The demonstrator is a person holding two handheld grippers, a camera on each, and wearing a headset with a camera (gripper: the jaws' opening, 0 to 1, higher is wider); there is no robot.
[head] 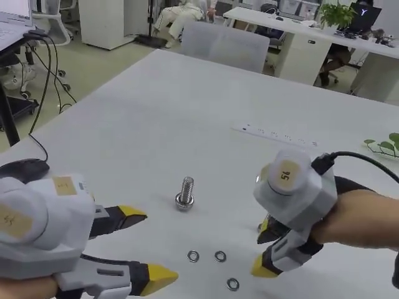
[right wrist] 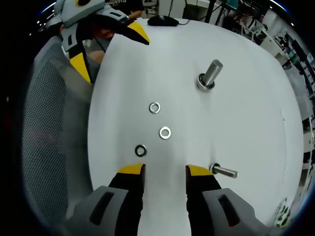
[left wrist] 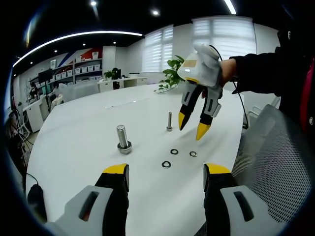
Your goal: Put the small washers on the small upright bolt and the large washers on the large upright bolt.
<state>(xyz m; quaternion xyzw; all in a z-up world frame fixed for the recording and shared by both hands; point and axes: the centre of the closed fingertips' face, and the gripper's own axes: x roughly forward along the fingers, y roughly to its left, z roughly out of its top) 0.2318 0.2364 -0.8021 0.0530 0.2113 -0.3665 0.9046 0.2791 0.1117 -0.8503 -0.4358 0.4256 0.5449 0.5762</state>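
Washers [head: 220, 256], three of them, lay loose low in the head view's centre, none gripped. The right gripper [head: 265, 249] hung just right of them, jaws spread and empty. The left gripper [head: 149, 244], also spread, sat at lower left. Beyond stood the large bolt [head: 185, 192], mid-frame. The small bolt [right wrist: 224, 171] showed lower right in the right gripper view. Picking looked not yet begun. The next move, I'd say, called for pinching one washer and judging its size.

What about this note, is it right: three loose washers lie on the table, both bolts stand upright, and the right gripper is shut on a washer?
One error: the right gripper is open. The right gripper view shows its jaws apart with nothing between them. The three loose washers do lie on the table, and the large bolt and small bolt stand upright.
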